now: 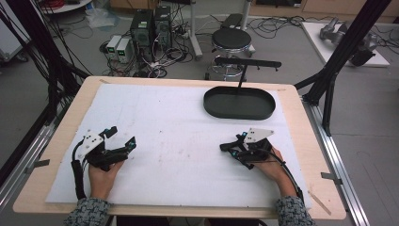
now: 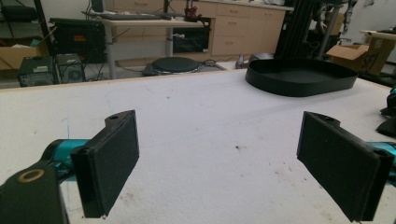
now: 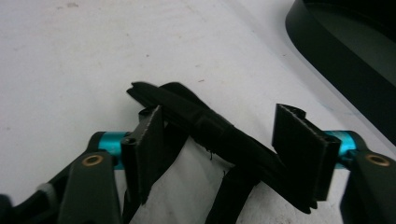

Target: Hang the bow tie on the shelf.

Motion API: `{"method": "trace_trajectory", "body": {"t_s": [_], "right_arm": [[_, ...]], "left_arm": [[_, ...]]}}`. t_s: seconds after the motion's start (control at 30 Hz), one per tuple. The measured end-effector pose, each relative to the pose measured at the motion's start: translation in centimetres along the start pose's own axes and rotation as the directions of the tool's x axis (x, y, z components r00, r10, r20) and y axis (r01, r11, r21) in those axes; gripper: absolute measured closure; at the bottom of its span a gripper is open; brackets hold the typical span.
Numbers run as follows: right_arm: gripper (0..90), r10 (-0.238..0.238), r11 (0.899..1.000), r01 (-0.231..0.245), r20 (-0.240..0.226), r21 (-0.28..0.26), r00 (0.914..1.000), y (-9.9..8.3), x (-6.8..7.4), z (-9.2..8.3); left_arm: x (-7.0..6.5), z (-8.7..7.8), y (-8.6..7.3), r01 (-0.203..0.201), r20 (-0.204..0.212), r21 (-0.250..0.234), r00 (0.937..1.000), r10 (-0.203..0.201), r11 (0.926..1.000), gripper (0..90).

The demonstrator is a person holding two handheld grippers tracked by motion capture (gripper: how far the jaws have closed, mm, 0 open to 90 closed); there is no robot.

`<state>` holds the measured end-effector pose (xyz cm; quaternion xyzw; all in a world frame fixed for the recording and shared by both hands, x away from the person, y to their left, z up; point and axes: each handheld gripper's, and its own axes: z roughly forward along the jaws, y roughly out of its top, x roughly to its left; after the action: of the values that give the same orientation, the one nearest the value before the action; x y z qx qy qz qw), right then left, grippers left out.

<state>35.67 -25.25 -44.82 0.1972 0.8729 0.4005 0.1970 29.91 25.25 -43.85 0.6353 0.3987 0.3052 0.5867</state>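
A person rests two grippers on a white-covered table point(image 1: 155, 122). The left gripper point(image 1: 123, 139), at 8 o'clock, has its jaws spread wide over bare cloth, apparently waiting. The right gripper point(image 3: 224, 140), at 4 o'clock, stands part-open astride a black strap-like object point(image 3: 205, 123), seemingly poised to pinch it. A black oval tray point(image 1: 239, 102) sits at 1 o'clock; nothing blocks the way.
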Motion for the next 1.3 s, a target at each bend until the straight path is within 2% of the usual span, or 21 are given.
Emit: {"method": "trace_trajectory", "body": {"t_s": [0.1, 0.2, 0.43, 0.5, 0.53, 0.57, 0.67, 0.77, 0.9, 0.97, 1.07, 1.17, 1.3], "right_arm": [[41.3, -0.01, 1.0, 0.01, 0.004, 0.008, 0.9999, 0.0, 0.1, 0.1], [48.0, -0.027, 1.0, 0.027, 0.013, 0.015, 0.9995, 0.0, 0.1, 0.0], [58.2, -0.026, 0.999, 0.025, 0.036, 0.029, 0.999, 0.1, 0.1, 0.0], [64.6, -0.039, 0.999, 0.037, 0.053, 0.034, 0.9978, 0.2, 0.1, -0.1], [64.6, -0.039, 0.999, 0.037, 0.053, 0.034, 0.9978, 0.2, 0.1, -0.1], [70.4, -0.027, 0.999, 0.025, 0.057, 0.036, 0.998, 0.2, 0.1, -0.2], [75.1, -0.03, 0.999, 0.026, 0.076, 0.042, 0.9967, 0.3, 0.1, -0.3], [76.0, -0.041, 0.998, 0.037, 0.1, 0.043, 0.9942, 0.5, 0.3, -0.5], [76.1, -0.032, 0.999, 0.031, 0.13, 0.013, 0.991, 1.0, 0.4, -0.9], [76.2, -0.024, 0.999, 0.027, 0.166, -0.016, 0.9859, 1.5, 0.3, -1.2], [76.1, -0.021, 0.999, 0.028, 0.187, -0.037, 0.9821, 1.8, 0.3, -1.4], [76.2, -0.001, 0.997, 0.018, 0.236, -0.071, 0.9716, 2.6, -0.4, -1.7], [76.1, 0.014, 0.996, 0.011, 0.263, -0.092, 0.9648, 3.2, -0.8, -1.9]], "left_arm": [[0.0, 0.0, 0.0, -0.003, 0.0, 0.002, 1.0, 0.003, 1.0, 13.1], [0.0, 0.0, 0.0, -0.003, -0.002, 0.003, 1.0, 0.003, 1.0, 13.1], [0.0, 0.0, 0.0, 0.0, -0.003, 0.005, 1.0, 0.0, 1.0, 13.1], [0.0, 0.0, 0.0, -0.002, -0.003, 0.006, 1.0, 0.002, 1.0, 13.2], [0.0, 0.0, 0.0, -0.004, -0.001, 0.006, 1.0, 0.004, 1.0, 13.2], [0.0, 0.0, 0.0, -0.005, -0.002, 0.007, 1.0, 0.005, 1.0, 13.2], [0.0, 0.0, 0.0, 0.001, -0.005, 0.005, 1.0, -0.001, 1.0, 13.2], [0.0, 0.0, 0.0, -0.003, -0.004, 0.006, 1.0, 0.003, 1.0, 13.2], [0.0, 0.0, 0.0, -0.002, -0.006, 0.007, 1.0, 0.002, 1.0, 13.2], [0.0, 0.0, 0.0, 0.001, -0.006, 0.004, 1.0, -0.001, 1.0, 13.2], [0.0, 0.0, 0.0, 0.002, -0.005, 0.003, 1.0, -0.002, 1.0, 13.2], [0.0, 0.0, 0.0, 0.005, -0.005, 0.002, 1.0, -0.005, 1.0, 13.3], [0.0, 0.0, 0.0, 0.006, -0.004, 0.0, 1.0, -0.006, 1.0, 13.3]]}}
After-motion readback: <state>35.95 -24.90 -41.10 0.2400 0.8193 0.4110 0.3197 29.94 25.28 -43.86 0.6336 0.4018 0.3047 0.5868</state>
